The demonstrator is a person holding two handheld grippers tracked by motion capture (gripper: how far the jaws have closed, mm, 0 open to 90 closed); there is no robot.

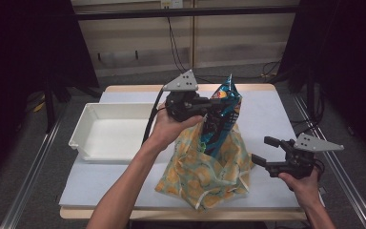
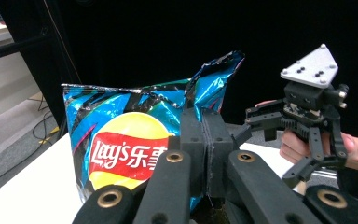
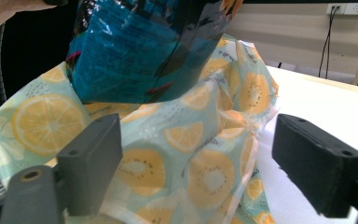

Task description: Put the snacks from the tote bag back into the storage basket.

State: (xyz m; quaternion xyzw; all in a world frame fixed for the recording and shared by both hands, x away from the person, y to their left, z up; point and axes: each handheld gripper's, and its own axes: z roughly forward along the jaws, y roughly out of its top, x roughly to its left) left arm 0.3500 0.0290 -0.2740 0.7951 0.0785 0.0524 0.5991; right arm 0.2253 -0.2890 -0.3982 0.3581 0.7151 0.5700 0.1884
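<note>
A blue Lay's chip bag (image 1: 223,112) stands upright with its lower part inside a fabric bag (image 1: 208,167) printed with lemon and kiwi slices. My left gripper (image 1: 208,109) is shut on the chip bag (image 2: 135,140) near its side, jaws pressed together on the foil. My right gripper (image 1: 263,151) hovers open just right of the fabric bag (image 3: 191,158), nothing between its pads (image 3: 91,161). The chip bag's dark back (image 3: 140,51) shows above the cloth. The right gripper (image 2: 270,122) also shows, held by a hand, in the left gripper view.
A white plastic tray (image 1: 91,123) sits at the table's left, beside the left forearm. The white table top (image 1: 267,114) has free room behind and right of the bags. Metal rails run along both table sides.
</note>
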